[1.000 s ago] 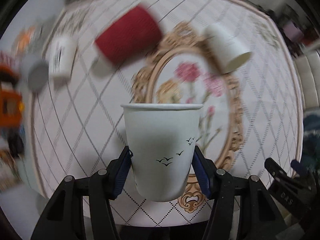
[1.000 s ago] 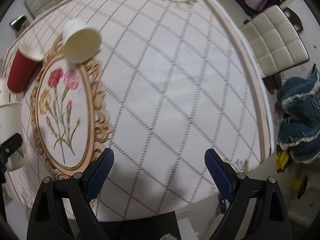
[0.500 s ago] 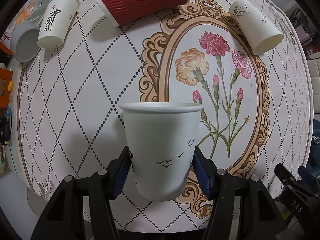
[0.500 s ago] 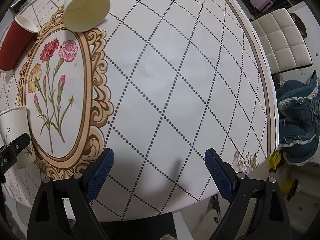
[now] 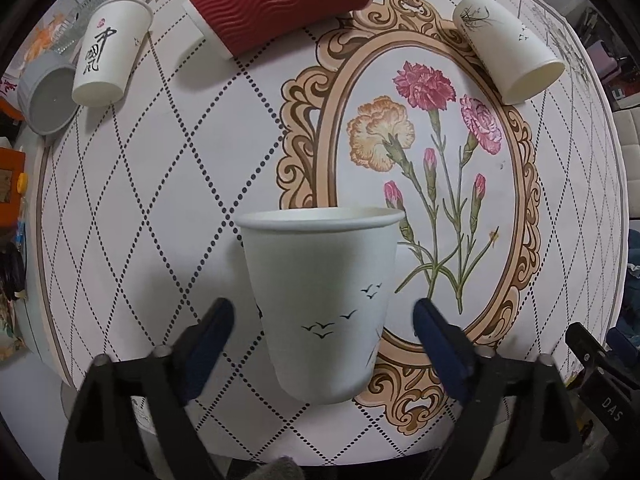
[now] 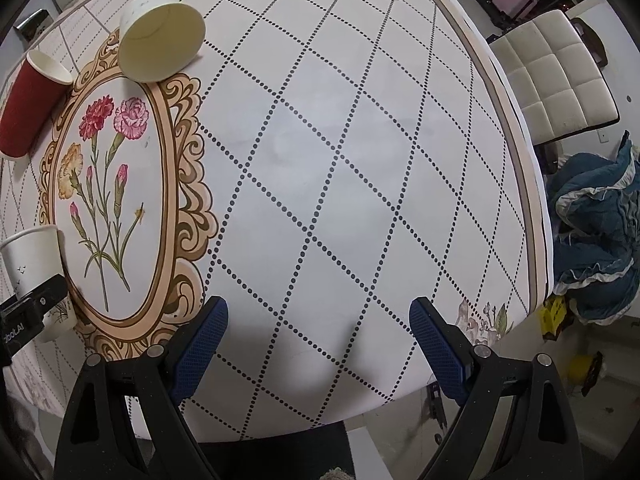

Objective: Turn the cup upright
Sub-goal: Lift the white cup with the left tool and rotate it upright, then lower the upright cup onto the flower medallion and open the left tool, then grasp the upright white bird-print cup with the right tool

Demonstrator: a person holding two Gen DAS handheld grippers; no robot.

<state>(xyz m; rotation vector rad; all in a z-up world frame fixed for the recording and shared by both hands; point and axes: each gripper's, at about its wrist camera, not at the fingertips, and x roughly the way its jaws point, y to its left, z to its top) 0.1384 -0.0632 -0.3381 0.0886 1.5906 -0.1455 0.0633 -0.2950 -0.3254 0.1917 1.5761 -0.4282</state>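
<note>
A white paper cup with small black birds [image 5: 320, 300] stands upright on the table, rim up, between the blue pads of my left gripper [image 5: 322, 344]. The jaws stand open, with a gap on each side of the cup. The cup also shows in the right wrist view [image 6: 34, 256] at the far left. My right gripper [image 6: 318, 340] is open and empty above the table's near edge. A red ribbed cup [image 5: 280, 4], a white cup with black characters [image 5: 106, 52] and a white cup with a plant print [image 5: 508, 48] lie on their sides.
The round table [image 6: 360, 160] has a diamond-dot cloth with an oval flower picture [image 5: 420, 184]. A grey lid [image 5: 46, 98] lies at the far left. A white chair [image 6: 556, 80] and a blue cloth heap [image 6: 596, 232] are beyond the right edge.
My left gripper has opened and let go of the bird cup, which now stands on the table. The right gripper has stayed open and hardly moved.
</note>
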